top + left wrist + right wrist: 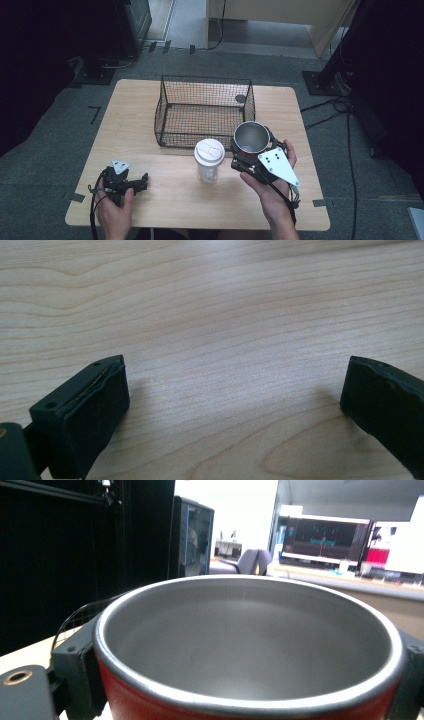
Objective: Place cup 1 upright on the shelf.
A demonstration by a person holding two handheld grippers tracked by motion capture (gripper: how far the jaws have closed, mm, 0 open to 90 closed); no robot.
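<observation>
A red mug [251, 137] with a steel inside is held upright above the table's right half, just in front of the wire basket [170, 112]. My right gripper [248, 156] is shut on it, with one jaw on each side of the mug's [250, 650] wall in the right gripper view [245, 680]. A clear cup with a white lid [209, 159] stands on the table just left of the mug. My left gripper [144, 182] rests low at the table's front left. It is open [235, 405], with only bare wood between its jaws.
The black wire basket stands at the middle back of the wooden table [175, 200], and nothing is visible inside it. Cables and stand bases lie on the grey floor around the table. Bare wood lies between my two hands.
</observation>
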